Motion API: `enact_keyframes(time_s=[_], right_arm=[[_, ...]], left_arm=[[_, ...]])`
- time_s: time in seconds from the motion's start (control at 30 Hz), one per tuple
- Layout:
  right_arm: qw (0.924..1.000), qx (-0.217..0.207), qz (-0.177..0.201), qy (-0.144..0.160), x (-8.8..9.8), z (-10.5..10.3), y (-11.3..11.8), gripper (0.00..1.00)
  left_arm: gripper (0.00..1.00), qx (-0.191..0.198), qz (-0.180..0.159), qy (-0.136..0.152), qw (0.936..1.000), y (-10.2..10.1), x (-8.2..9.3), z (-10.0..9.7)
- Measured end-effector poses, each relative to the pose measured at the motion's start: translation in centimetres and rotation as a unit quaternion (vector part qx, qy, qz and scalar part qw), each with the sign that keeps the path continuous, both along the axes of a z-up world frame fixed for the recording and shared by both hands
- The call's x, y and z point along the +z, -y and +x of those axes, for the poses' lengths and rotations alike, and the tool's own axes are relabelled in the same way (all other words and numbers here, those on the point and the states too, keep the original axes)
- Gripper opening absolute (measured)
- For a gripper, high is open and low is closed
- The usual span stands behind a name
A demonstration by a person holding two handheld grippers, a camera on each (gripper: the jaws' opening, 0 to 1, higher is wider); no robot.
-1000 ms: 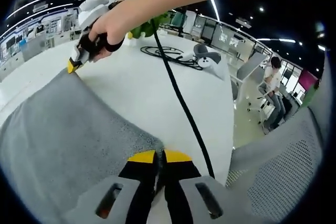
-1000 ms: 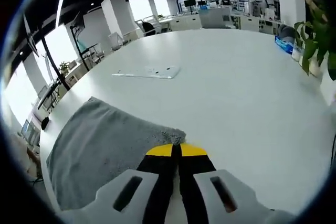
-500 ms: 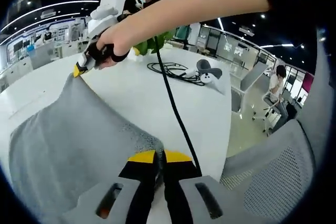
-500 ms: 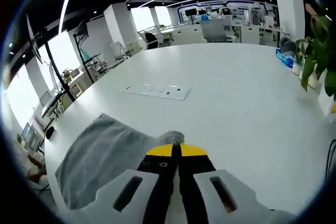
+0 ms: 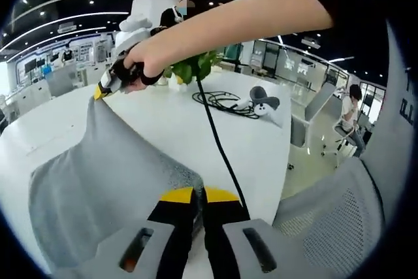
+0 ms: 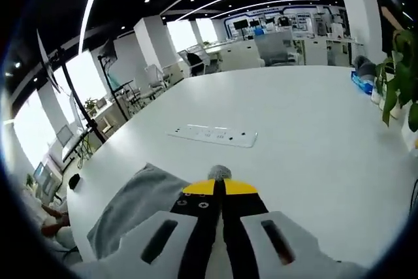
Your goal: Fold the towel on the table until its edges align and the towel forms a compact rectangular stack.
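A grey towel (image 5: 98,174) hangs lifted off the white table (image 5: 183,122), stretched between the two grippers. My left gripper (image 5: 198,194) is shut on its near corner. In the left gripper view the right gripper (image 5: 102,89), held in a person's hand, pinches the far corner up at the upper left. In the right gripper view my right gripper (image 6: 219,187) is shut on a towel corner (image 6: 219,173) that pokes out past the yellow tips, and the towel (image 6: 134,207) droops down to the left onto the table (image 6: 294,135).
A black cable (image 5: 219,145) runs from the right gripper across the table to a coil (image 5: 219,99) beside a grey and white device (image 5: 264,99). A potted plant (image 5: 189,66) stands behind. A white power strip (image 6: 212,136) lies ahead. Plants (image 6: 395,89) stand at the right. A mesh chair (image 5: 326,220) is near.
Both grippers have risen, lifting the towel's held edge higher off the table. More of the towel now hangs in the air, and less lies flat.
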State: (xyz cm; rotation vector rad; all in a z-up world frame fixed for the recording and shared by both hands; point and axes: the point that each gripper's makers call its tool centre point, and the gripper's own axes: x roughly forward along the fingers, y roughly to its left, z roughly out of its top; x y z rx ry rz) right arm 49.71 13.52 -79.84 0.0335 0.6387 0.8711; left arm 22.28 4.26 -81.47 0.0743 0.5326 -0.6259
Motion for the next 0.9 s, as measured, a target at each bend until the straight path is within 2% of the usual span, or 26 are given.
enact_keyframes(time_s=[0.23, 0.5, 0.6, 0.9], right_arm=[[0.9999, 0.007, 0.011, 0.010, 1.7, -0.6, -1.8, 0.00], [0.9995, 0.017, 0.019, 0.017, 2.9, -1.4, -3.6, 0.00], [0.9993, 0.014, 0.034, 0.010, 3.5, -1.5, -4.4, 0.00], [0.9988, 0.024, 0.040, 0.015, 4.6, -2.3, -6.9, 0.00]], left_arm=[[0.04, 0.029, -0.020, 0.011, 0.9993, -2.0, 1.6, -0.6], [0.04, 0.050, -0.034, 0.017, 0.9980, -3.3, 2.4, -1.2], [0.04, 0.061, -0.039, 0.027, 0.9970, -4.3, 3.1, -1.3], [0.04, 0.084, -0.044, 0.029, 0.9951, -7.3, 3.8, -2.3]])
